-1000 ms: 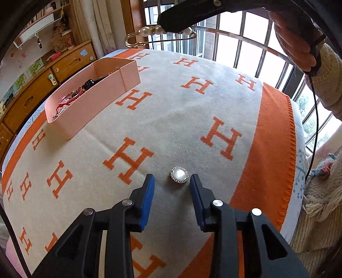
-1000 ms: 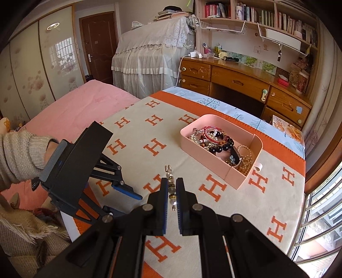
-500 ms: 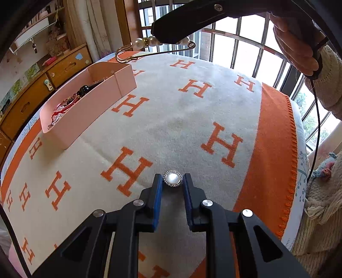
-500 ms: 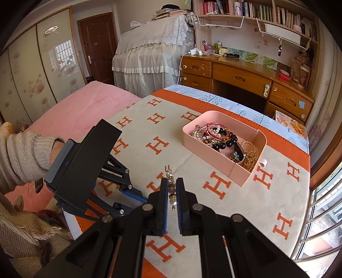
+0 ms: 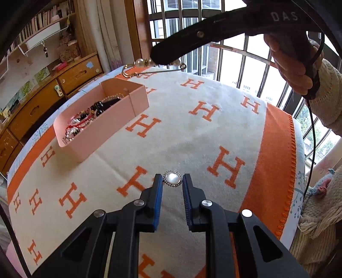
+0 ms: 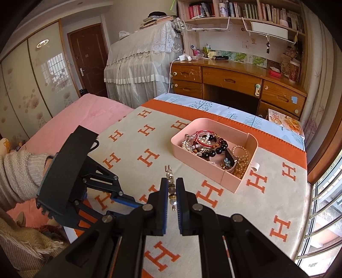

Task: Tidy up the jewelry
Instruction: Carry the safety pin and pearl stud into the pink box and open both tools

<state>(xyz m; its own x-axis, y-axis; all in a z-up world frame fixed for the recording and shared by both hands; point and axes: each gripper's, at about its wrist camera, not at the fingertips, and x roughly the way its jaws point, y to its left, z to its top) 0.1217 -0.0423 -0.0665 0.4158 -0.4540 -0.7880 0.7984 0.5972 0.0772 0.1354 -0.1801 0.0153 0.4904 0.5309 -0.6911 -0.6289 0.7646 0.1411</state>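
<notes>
I'm looking down on a cream blanket [image 5: 192, 136] patterned with orange H letters and edged by an orange band, spread over a raised surface. Everything I call out is relative to the pink tray [image 6: 213, 169] sitting on that blanket. Behind the tray, a wooden desk [image 6: 233, 81] with drawers is running along the wall, with bookshelves [image 6: 241, 10] above it. To the tray's left in the right wrist view, a pink bedspread [image 6: 85, 115] is stretching toward a lace-covered piece of furniture [image 6: 141, 64] and a brown door [image 6: 89, 59]. On the tray's other side, a barred window [image 5: 235, 55] is letting in daylight.

The tray itself is holding a tangle of bracelets and beads [image 6: 205, 145], with a divider walling off a smaller end compartment holding a string of pale beads.

My left gripper [image 5: 172, 181] is sitting low on the blanket, well in front of the tray, its jaws drawn in narrow with both blue pads pressing against the round pearl brooch [image 5: 172, 178] lying between them on the cloth. My right gripper [image 6: 171, 188] is hovering above the blanket, nearer the tray, clamped almost fully shut on a gold pearl pin [image 6: 170, 184], whose hooked end is sticking out beyond the fingertips toward the tray. Nothing is blocking the open stretch of blanket between either gripper and the tray. A hand [image 5: 288, 62] in a knitted cream sleeve is gripping the right tool's handle.
</notes>
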